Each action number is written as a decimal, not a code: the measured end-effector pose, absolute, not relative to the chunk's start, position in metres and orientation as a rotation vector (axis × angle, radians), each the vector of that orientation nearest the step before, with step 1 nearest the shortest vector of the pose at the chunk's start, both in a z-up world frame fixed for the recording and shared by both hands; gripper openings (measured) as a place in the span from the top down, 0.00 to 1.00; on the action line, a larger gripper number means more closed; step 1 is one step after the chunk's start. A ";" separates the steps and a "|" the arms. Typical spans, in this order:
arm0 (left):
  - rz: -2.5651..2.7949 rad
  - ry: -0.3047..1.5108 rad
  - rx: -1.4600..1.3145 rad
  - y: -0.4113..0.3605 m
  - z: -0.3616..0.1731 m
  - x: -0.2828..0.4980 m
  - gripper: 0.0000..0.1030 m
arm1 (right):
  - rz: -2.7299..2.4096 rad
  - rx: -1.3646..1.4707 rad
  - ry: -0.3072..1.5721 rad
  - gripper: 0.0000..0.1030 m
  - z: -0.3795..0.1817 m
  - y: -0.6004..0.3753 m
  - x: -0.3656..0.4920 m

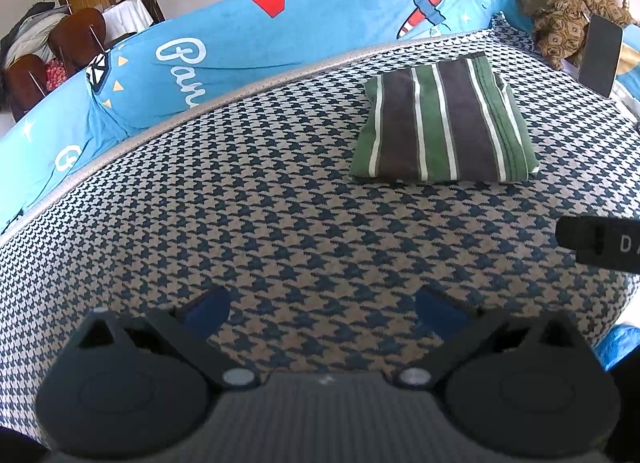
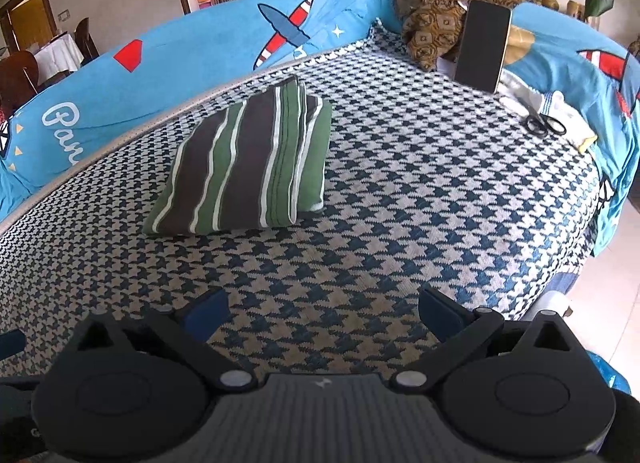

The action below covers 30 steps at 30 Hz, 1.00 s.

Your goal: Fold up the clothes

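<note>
Both jaws are spread and empty. A bump from the left gripper (image 1: 322, 309) or right gripper (image 2: 322, 309) could mess up the folded striped shirt (image 2: 244, 159).

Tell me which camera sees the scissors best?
The right wrist view. There the black-handled scissors lie in plain sight on white cloth near the propped-up phone. The left wrist view does not show them at all; its right edge stops at the phone.

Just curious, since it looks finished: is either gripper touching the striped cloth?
Apart. Both wrist views show the left gripper and right gripper open, with bare checked cover between them and the folded striped cloth.
</note>
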State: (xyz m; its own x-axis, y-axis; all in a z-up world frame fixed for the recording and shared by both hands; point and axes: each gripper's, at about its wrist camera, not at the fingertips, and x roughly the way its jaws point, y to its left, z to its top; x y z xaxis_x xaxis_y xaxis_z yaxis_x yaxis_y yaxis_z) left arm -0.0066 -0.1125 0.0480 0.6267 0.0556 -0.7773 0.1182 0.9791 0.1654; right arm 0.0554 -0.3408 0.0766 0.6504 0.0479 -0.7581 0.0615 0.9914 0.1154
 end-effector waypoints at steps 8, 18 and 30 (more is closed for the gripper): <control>-0.032 0.918 0.213 -0.116 0.042 -0.002 0.00 | 0.055 0.227 0.955 0.01 0.069 -0.349 0.062; -0.035 0.935 0.227 -0.121 0.035 0.004 0.00 | 0.085 0.232 0.972 0.01 0.068 -0.351 0.064; -0.021 0.915 0.251 -0.120 0.036 0.003 0.00 | 0.074 0.232 0.971 0.01 0.065 -0.353 0.066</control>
